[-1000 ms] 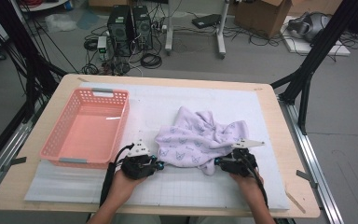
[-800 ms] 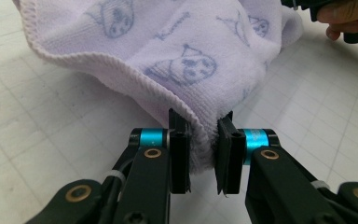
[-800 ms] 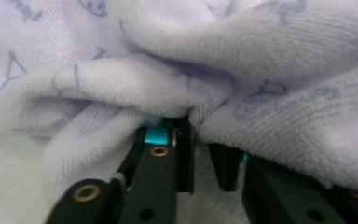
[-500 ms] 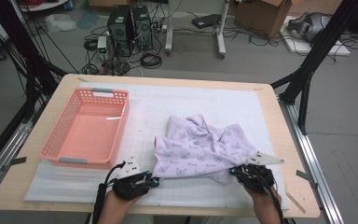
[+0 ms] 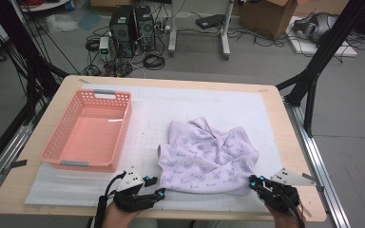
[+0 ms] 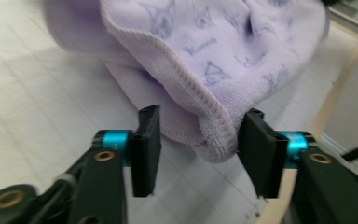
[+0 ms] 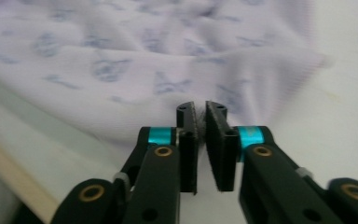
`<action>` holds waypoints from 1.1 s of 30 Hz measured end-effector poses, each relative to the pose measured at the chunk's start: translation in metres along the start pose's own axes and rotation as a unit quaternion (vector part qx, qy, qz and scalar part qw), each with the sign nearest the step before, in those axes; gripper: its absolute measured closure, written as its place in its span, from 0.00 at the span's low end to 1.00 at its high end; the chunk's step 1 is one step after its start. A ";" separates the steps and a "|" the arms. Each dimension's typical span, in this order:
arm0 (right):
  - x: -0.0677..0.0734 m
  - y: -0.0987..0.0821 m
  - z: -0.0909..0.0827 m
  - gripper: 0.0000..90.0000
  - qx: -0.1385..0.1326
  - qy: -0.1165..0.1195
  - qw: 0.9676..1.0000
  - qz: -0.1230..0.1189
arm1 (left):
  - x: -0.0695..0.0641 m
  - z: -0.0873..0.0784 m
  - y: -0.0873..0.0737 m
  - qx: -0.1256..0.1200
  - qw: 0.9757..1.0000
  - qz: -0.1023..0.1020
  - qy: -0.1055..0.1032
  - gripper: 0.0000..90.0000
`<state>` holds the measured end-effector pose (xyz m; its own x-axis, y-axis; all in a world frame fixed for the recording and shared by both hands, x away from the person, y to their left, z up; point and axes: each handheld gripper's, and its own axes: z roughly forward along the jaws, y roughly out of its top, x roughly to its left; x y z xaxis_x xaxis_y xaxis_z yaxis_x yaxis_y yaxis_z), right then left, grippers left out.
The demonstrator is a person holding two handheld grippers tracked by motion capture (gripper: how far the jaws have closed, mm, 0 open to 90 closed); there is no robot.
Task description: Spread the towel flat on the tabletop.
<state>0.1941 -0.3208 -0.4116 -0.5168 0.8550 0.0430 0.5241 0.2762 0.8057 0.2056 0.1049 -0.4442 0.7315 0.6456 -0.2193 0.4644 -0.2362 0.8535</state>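
Towel lies spread across the mat just ahead of me, its long near hem running hand to hand, my left gripper having just opened around one corner, my right gripper pinching the other.

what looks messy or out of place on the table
The lilac cloth lies crumpled and skewed on the white mat, folds bunched at its far edge. The pink basket sits square; nothing is spilled.

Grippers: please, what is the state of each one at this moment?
Left gripper: jaws just opened, towel hem between them, pads not pressing.
Right gripper: almost shut, apparently pinching the towel edge.
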 end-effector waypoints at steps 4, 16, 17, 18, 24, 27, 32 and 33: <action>0.007 0.005 0.008 0.80 -0.011 0.045 0.999 -0.007 | 0.002 -0.003 0.003 -0.019 1.000 -0.001 0.005 0.54; -0.027 -0.010 0.022 0.64 0.030 0.011 0.997 0.076 | 0.015 0.011 0.019 -0.031 0.999 -0.009 -0.010 0.52; -0.024 -0.008 0.030 0.62 0.037 0.010 0.997 0.068 | 0.016 0.020 0.019 -0.019 1.000 -0.008 -0.011 0.51; -0.022 -0.006 0.035 0.61 0.043 0.010 0.997 0.061 | 0.016 0.020 0.019 -0.019 1.000 -0.008 -0.011 0.51; -0.013 0.004 0.054 0.90 0.067 0.001 0.998 0.017 | 0.019 0.042 0.020 0.032 0.999 0.014 0.014 0.86; -0.019 0.007 0.045 0.91 0.066 -0.001 0.998 0.007 | 0.023 0.038 0.025 0.028 0.999 0.020 0.020 0.97; -0.035 0.007 0.011 0.91 0.072 -0.012 0.997 0.023 | 0.031 0.023 0.030 0.002 1.000 0.011 0.020 0.97; -0.037 0.006 0.004 0.91 0.078 -0.008 0.997 0.029 | 0.032 0.020 0.031 -0.001 1.000 0.011 0.018 0.97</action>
<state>0.2193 -0.3491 -0.4112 -0.4723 0.8781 0.0759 0.6520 0.2901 0.7005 0.2530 0.1033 -0.4342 0.7232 0.6657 -0.1838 0.4477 -0.2493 0.8587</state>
